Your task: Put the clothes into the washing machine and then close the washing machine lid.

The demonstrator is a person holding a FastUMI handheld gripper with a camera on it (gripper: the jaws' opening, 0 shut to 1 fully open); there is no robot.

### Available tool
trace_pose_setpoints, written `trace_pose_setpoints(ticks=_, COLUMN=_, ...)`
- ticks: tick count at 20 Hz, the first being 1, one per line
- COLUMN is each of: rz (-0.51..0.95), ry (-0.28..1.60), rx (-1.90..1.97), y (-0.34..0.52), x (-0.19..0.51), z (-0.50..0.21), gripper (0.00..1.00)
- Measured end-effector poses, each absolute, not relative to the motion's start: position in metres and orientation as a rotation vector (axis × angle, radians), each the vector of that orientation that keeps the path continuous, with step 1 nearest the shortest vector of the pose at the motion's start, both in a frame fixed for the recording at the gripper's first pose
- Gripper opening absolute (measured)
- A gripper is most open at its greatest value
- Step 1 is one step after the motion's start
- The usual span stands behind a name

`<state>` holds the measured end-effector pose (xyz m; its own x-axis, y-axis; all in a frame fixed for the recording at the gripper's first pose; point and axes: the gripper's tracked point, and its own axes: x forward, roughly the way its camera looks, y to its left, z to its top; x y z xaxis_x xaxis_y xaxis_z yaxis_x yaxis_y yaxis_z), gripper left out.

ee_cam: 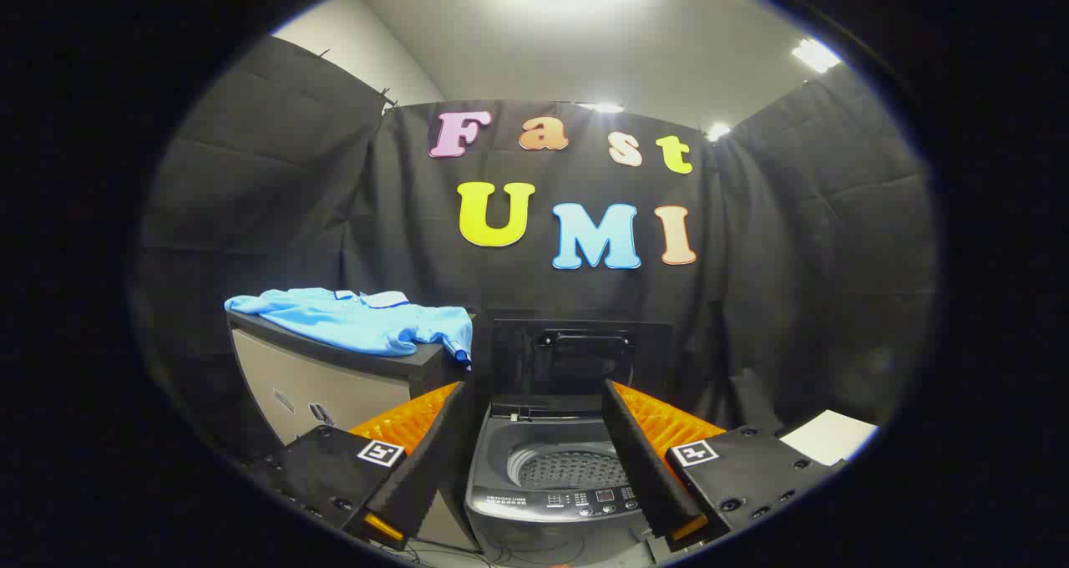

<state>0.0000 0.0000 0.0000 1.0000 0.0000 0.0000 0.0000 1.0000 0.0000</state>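
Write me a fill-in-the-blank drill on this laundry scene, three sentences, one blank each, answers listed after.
1. The washing machine stands with its lid ____, so the drum shows between the fingers.
2. The light blue shirt lies on top of the ____, beside the washing machine.
3. The gripper has its fingers spread ____, with nothing held between them.

Missing words: open; cabinet; open
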Motion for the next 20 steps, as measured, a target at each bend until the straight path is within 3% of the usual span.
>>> trace_pose_setpoints(ticks=20, rz=0.061, ry=0.032, rx=0.014, y=0.026, x=0.001, z=-0.013, gripper=1.0)
